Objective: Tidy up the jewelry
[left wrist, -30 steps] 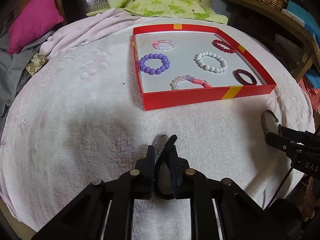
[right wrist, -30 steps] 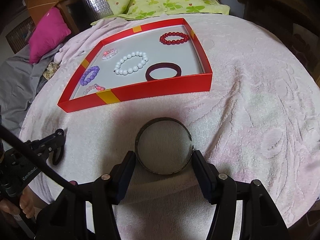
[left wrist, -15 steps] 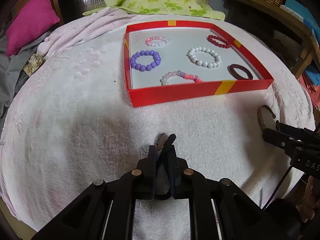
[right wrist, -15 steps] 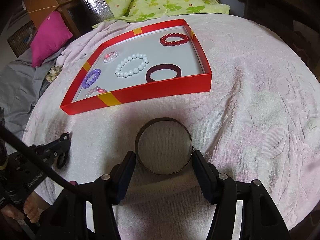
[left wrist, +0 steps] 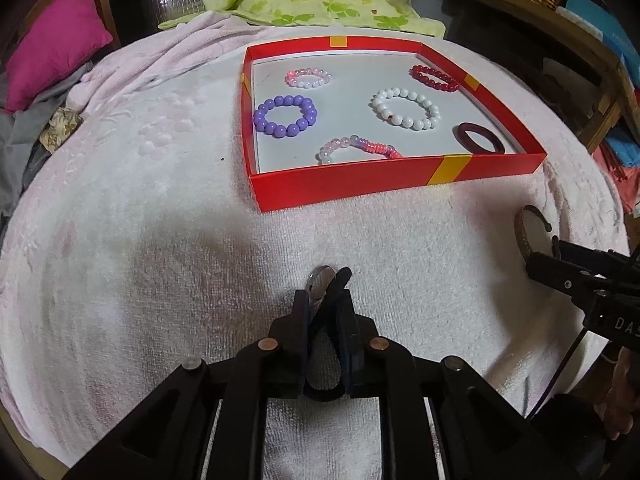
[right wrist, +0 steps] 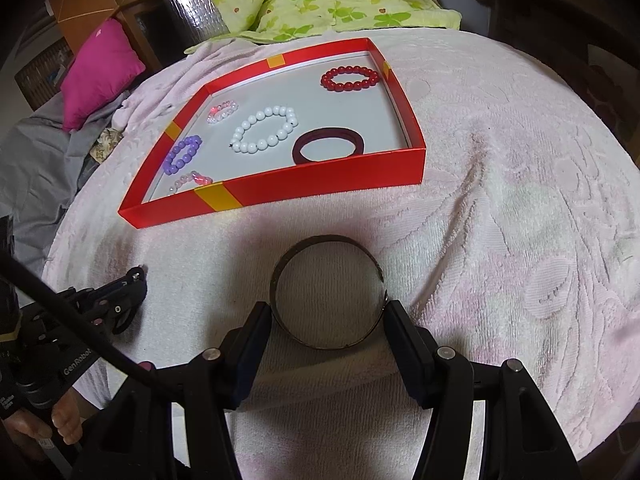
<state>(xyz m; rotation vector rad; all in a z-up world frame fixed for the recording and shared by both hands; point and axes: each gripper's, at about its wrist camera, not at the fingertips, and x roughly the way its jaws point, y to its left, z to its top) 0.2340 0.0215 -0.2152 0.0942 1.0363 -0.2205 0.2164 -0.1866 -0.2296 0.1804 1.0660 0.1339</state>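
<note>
Left gripper [left wrist: 324, 280] pinched tight on a ring [left wrist: 319, 280], right gripper [right wrist: 328, 316] hugging a bangle [right wrist: 326, 292], both over the towel [left wrist: 140, 240] just near the red tray [left wrist: 360, 184].

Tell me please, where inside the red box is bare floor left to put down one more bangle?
In the red box, the widest bare floor lies mid-tray between the purple bracelet and the white bracelet. Another patch sits along the far wall between the pink bracelet and the red bead bracelet. The near right corner is crowded by the dark bangle.
</note>
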